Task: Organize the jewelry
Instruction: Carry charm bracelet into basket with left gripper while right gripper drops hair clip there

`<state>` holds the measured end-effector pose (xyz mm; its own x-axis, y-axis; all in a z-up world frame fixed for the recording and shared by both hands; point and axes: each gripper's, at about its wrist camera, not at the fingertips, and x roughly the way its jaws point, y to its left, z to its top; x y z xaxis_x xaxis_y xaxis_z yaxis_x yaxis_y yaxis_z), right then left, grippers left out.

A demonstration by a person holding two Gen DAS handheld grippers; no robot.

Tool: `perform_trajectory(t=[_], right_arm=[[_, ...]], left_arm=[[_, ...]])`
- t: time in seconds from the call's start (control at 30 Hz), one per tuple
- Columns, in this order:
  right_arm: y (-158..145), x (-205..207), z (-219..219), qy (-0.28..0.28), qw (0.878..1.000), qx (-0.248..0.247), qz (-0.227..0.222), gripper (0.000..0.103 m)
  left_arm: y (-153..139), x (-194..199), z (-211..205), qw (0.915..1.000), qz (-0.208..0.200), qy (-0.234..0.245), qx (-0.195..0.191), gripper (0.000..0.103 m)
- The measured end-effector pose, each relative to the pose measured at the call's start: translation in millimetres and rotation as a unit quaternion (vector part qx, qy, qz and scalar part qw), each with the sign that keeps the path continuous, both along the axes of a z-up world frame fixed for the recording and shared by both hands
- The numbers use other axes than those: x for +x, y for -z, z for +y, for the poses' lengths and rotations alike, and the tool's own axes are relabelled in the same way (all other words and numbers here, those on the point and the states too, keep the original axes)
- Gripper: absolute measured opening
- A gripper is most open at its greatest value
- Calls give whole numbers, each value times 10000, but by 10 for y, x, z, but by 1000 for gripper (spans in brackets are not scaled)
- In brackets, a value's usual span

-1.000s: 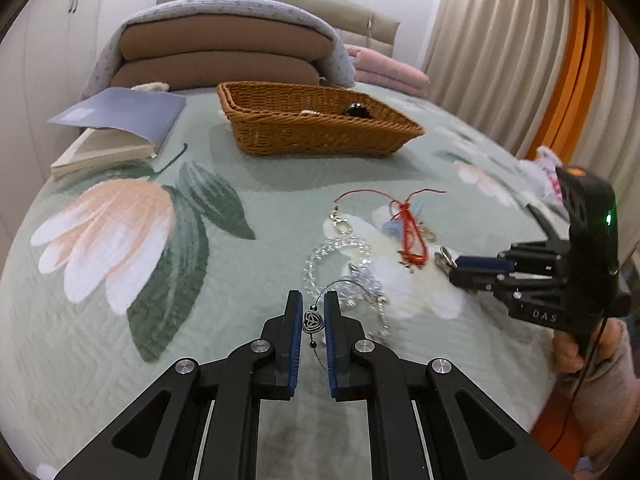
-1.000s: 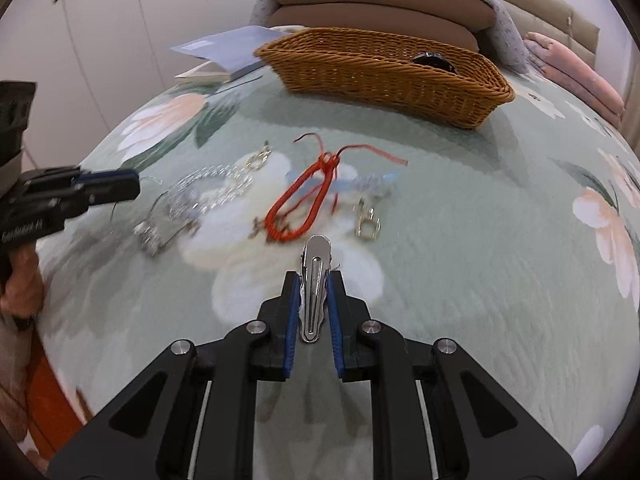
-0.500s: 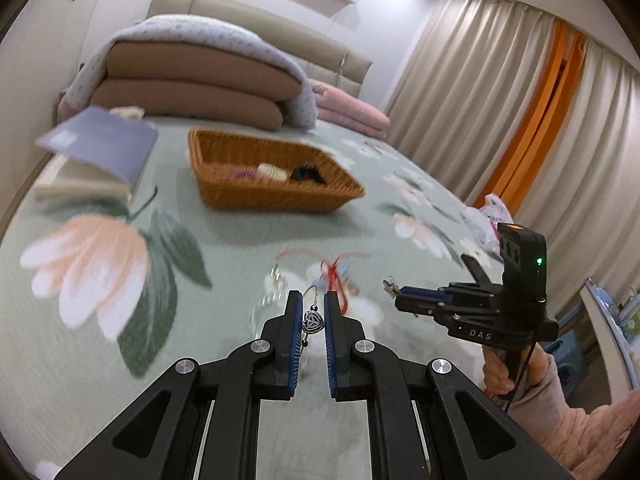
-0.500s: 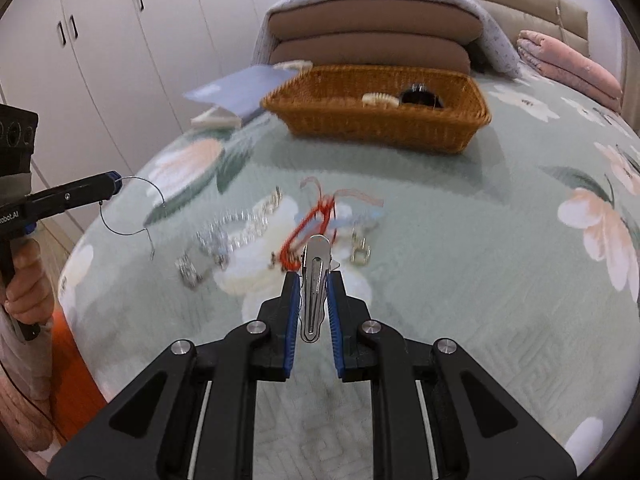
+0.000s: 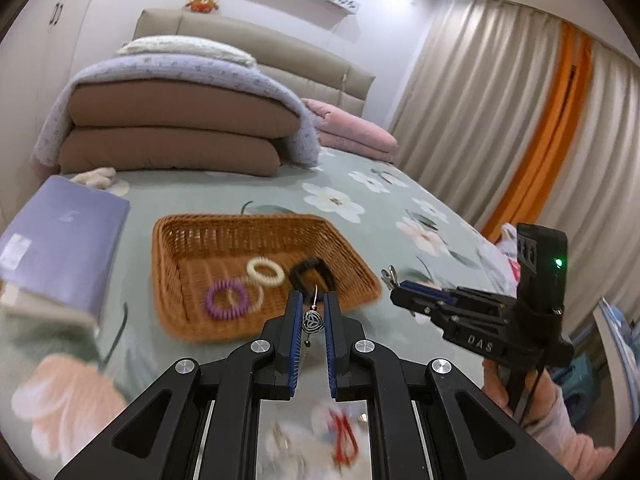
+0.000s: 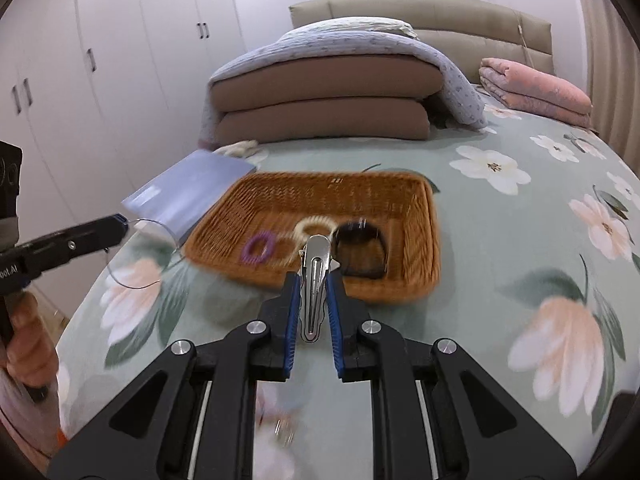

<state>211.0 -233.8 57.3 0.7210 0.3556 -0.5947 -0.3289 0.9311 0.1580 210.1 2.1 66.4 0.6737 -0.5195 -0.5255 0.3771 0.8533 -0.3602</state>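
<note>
Nearest the lens, left gripper (image 5: 311,312) pinched on a silver heart-charm earring (image 5: 312,320), hook wire rising between the blue pads, charm dangling in the gap. Right gripper (image 6: 313,280) likewise clamped, on a silver hair clip (image 6: 314,288) standing lengthwise between its pads, tip poking out ahead. Both carried above the floral bedspread (image 6: 520,240), just short of the near rim of the wicker basket (image 5: 192,240).

Inside the basket, toward its near side: a purple coil hair tie (image 5: 225,299), a cream coil tie (image 5: 265,272) and a black clip (image 5: 310,274). On the near side of the basket, blurred low in the left view, a red cord (image 5: 345,438) and other pieces left on the spread. Left of the basket, a lavender book (image 5: 66,236); beyond it, folded brown quilts (image 5: 176,132).

Likely step: delivery of both pieces into the basket. Best done by clearing the near rim fully before letting go, aiming for bare weave rather than the hair ties, lowering close so the light earring drops straight, and keeping the trailing wire loop (image 6: 136,256) off the wicker edge.
</note>
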Motion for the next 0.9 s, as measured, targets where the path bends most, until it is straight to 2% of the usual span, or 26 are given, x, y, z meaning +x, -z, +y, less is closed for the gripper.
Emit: perform_trajectory(t=[0.13, 0.3, 0.4, 0.5, 0.63, 0.67, 0.77, 0.9], right_arm=[[154, 613, 101, 45, 9996, 121, 253, 13], [393, 1089, 338, -86, 9986, 115, 506, 13], [476, 1214, 458, -188, 9982, 81, 556, 13], [554, 1306, 535, -183, 9983, -41, 553, 14], [622, 1306, 550, -290, 9971, 161, 691, 14], [622, 1303, 533, -283, 9968, 235, 711, 14], [602, 1267, 485, -300, 9954, 510, 756, 17], [525, 1106, 392, -292, 9945, 697, 730, 19]], left_arm=[[186, 549, -48, 9996, 230, -155, 7, 11], [505, 967, -113, 9987, 452, -220, 118, 11], [689, 1132, -151, 9976, 540, -282, 314, 11], [802, 1210, -81, 9972, 654, -296, 210, 11], [771, 1170, -58, 9976, 610, -274, 204, 11], [747, 1150, -68, 9978, 586, -249, 193, 15], [681, 1084, -95, 9984, 469, -220, 245, 45], [538, 860, -152, 9991, 236, -92, 347, 48]])
